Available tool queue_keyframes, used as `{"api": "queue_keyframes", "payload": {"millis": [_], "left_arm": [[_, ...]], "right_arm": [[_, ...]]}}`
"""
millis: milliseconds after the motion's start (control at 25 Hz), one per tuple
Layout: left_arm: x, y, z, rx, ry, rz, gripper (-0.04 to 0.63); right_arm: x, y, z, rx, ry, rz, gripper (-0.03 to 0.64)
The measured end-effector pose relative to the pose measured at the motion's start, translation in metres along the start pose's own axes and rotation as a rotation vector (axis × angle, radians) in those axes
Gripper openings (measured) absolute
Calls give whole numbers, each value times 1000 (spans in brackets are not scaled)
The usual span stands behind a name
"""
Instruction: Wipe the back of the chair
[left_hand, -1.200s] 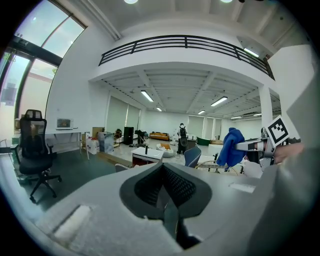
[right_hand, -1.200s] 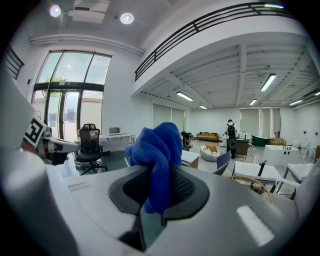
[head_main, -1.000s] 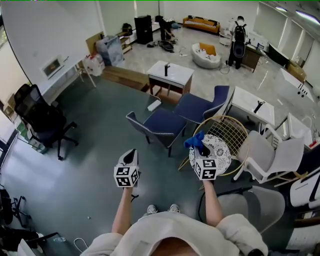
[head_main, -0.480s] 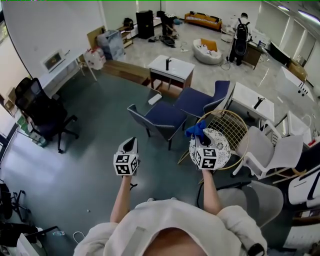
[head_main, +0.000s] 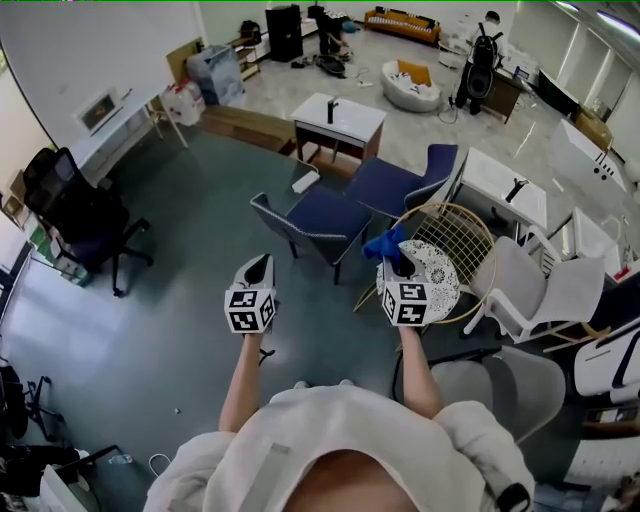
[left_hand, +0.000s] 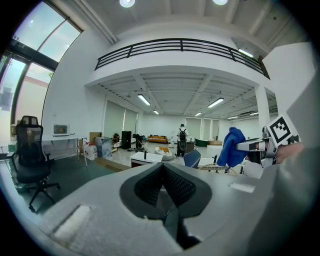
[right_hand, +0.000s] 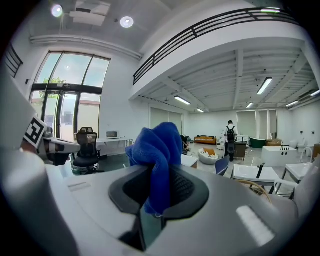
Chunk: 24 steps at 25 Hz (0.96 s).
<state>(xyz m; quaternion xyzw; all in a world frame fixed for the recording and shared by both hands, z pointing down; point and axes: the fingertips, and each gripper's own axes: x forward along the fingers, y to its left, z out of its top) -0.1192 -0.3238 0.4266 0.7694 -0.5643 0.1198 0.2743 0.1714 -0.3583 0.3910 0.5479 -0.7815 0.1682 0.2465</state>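
Pre-wipe: your right gripper (right_hand: 157, 186) clamps cloth (right_hand: 158, 145), left gripper (left_hand: 165, 189) closed, empty. Chair (head_main: 458, 256) ahead of right gripper; press cloth onto its back.

Cloth (head_main: 386, 245): blue, bunching up out of my right gripper (head_main: 399, 268), whose jaws are clamping it.
Chair (head_main: 468, 243): round gold wire back, standing upright at the right, just beyond my cloth.
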Motion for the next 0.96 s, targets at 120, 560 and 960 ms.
{"api": "queue_keyframes", "payload": {"millis": [120,560,960], "left_arm": [[2,1,-1,1,3,-2,2],[4,-3,-1,-5,9,-19,2],[2,-2,-5,-3,15,-27,2]], "right_arm": [[2,3,-2,3,6,3,61],[-1,9,-4,-1,20,10,61],[0,15,-8,4,23,9,61]]}}
